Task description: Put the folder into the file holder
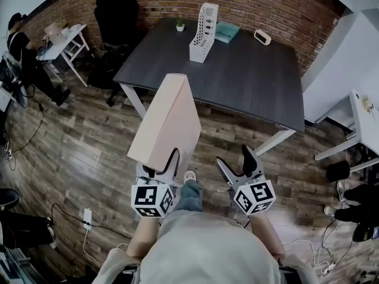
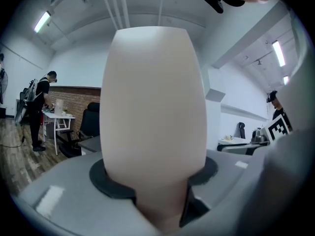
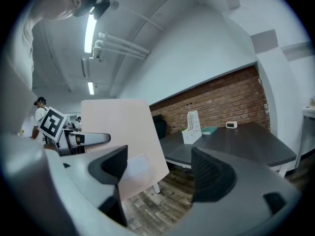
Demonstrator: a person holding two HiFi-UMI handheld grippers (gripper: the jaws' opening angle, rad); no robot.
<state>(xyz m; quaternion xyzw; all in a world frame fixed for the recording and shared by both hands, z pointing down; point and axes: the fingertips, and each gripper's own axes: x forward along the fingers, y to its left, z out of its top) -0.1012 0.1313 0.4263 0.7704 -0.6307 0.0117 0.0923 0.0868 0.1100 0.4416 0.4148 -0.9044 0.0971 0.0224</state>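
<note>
Left gripper (image 1: 161,164) low in the head view, marker cube toward the person. Its jaws are clamped on the bottom edge of the folder (image 1: 169,120). The left gripper view shows the dark pads pressed against both faces.

Folder: pale pinkish-beige, matte, a flat stiff rectangle. It is held up in the air and tilted, over the wood-plank floor (image 1: 89,152), short of the counter (image 1: 249,76).

Right gripper (image 1: 234,157) sits beside it, jaws spread wide with nothing between them. In its own view the folder stands off to one side, behind the jaw.

Counter: dark grey, smooth top, white legs.

File holder (image 1: 203,25): white perforated plastic with a slanted front, upright near the far edge. Its inside is not readable from here.

Teal book (image 1: 227,31) lies just beside the file holder, and a small potted plant (image 1: 180,24) stands near it. Brick wall (image 1: 249,5) behind.
</note>
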